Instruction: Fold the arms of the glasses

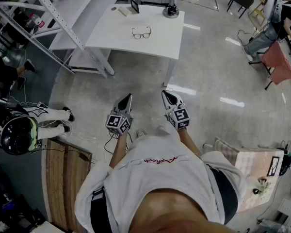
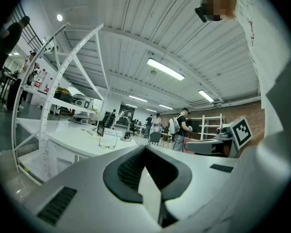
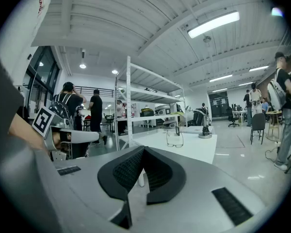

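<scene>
A pair of dark-framed glasses lies on a white table well ahead of me, arms spread open. In the left gripper view the glasses show small on the table; in the right gripper view the glasses also sit far off. My left gripper and right gripper hang close to my body over the floor, side by side, a long way short of the table. Both are shut with nothing between their tips.
A metal shelving rack stands left of the table. A small stand and a tablet sit at the table's far edge. People stand at the left and far right. A wooden bench is beside me.
</scene>
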`<state>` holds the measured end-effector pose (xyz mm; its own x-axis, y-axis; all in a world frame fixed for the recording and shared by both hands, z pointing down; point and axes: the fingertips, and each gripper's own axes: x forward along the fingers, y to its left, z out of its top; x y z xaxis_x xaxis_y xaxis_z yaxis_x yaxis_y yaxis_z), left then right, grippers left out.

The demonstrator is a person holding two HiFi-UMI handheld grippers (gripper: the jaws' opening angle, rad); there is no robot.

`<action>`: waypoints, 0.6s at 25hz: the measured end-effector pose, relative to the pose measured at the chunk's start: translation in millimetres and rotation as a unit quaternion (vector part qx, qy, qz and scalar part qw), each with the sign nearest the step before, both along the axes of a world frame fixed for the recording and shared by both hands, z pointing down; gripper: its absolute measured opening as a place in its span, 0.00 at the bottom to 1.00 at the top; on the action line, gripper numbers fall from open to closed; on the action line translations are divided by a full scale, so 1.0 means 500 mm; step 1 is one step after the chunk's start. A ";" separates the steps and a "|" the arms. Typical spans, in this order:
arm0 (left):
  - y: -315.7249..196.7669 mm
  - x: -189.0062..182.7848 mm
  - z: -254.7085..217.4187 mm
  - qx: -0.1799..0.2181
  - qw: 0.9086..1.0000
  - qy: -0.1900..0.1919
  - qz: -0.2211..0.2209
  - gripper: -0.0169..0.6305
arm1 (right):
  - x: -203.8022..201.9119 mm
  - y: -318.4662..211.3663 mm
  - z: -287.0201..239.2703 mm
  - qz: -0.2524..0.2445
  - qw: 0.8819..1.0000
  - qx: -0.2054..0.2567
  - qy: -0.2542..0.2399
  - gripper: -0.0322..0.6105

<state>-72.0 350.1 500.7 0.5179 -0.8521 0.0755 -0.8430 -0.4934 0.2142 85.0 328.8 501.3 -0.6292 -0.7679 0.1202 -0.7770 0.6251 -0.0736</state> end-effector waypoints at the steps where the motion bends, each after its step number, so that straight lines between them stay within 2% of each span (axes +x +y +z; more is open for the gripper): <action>1: -0.002 0.002 -0.001 -0.001 1.000 -0.001 0.000 0.03 | 0.003 -0.003 -0.001 0.000 1.000 0.001 0.000 0.07; 15: -0.025 0.067 0.005 -0.006 1.000 -0.002 -0.009 0.03 | 0.052 -0.023 0.000 -0.023 1.000 0.003 -0.015 0.06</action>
